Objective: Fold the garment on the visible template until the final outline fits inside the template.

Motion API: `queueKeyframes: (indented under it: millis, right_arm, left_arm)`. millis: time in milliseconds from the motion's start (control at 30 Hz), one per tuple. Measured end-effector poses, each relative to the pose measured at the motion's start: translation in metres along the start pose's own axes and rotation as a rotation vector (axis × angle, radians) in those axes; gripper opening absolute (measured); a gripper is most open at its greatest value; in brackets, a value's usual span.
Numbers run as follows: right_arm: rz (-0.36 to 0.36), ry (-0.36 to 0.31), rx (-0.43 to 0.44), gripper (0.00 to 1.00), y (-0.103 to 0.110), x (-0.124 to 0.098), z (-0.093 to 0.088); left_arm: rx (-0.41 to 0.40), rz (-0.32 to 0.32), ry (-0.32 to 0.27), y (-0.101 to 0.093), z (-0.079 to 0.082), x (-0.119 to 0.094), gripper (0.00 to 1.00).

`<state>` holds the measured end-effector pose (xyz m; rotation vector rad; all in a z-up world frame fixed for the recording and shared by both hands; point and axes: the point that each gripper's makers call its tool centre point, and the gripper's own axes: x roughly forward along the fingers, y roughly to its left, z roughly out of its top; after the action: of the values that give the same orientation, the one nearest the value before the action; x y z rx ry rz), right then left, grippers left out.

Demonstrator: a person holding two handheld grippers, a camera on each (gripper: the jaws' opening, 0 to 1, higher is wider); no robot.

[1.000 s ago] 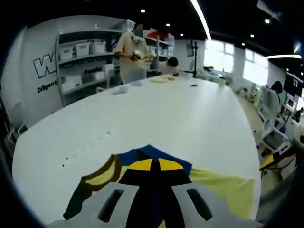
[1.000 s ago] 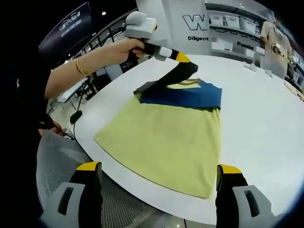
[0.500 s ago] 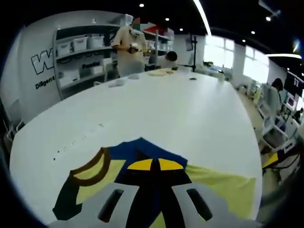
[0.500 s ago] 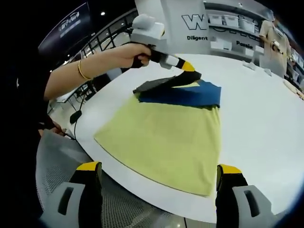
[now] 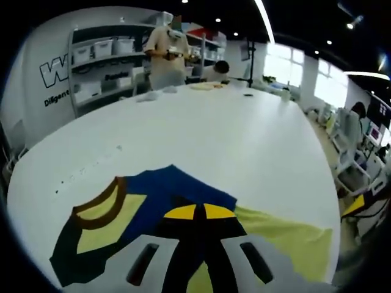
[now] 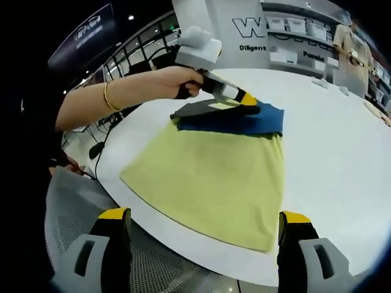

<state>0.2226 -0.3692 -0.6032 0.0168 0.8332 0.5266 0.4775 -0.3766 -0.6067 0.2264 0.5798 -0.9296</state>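
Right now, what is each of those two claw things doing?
Left gripper: shut on the garment at its blue top end.
Right gripper: open, holding nothing, near the table edge.

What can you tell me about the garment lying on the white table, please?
The garment is a soft yellow-green shirt with a blue upper band and a dark sleeve. It has a brown-trimmed collar. It lies flat near the edge of the white table, its lower body spread smooth. The left claw, held in a person's hand, is shut on the fabric at the blue band, low against the table. The right claw is open and apart from it.
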Motion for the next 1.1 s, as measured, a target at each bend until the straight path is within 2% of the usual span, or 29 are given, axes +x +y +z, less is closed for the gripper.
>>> queueKeyframes:
  millis: [167, 300, 400, 567, 767, 967, 1067, 1100]
  right_arm:
    - [0.003, -0.002, 0.007, 0.99, -0.002, 0.002, -0.001]
    - [0.005, -0.003, 0.012, 0.99, -0.003, 0.004, -0.001]
    - [0.006, -0.006, 0.016, 0.99, -0.004, 0.005, 0.000]
    - [0.005, -0.013, 0.020, 0.99, -0.005, 0.006, 0.001]
    - [0.003, -0.032, 0.026, 0.99, -0.003, 0.006, 0.007]
    - [0.016, -0.077, 0.036, 0.99, 0.005, 0.010, 0.024]
    - [0.022, -0.094, 0.030, 0.99, 0.009, 0.013, 0.031]
    - [0.021, -0.101, 0.028, 0.99, 0.011, 0.014, 0.034]
  left_arm:
    - [-0.017, -0.011, 0.017, -0.002, -0.013, 0.009, 0.00]
    - [-0.063, -0.031, 0.024, -0.008, -0.022, 0.013, 0.00]
    - [-0.044, -0.036, 0.039, -0.013, -0.030, 0.017, 0.00]
    - [-0.048, -0.058, 0.029, -0.016, -0.028, 0.016, 0.03]
    - [-0.056, -0.050, -0.010, -0.007, -0.014, 0.006, 0.18]
    - [-0.060, -0.023, -0.016, 0.011, -0.011, -0.008, 0.37]
    - [-0.064, -0.007, -0.051, 0.021, -0.004, -0.017, 0.49]
    - [-0.069, -0.002, -0.054, 0.024, -0.003, -0.020, 0.56]
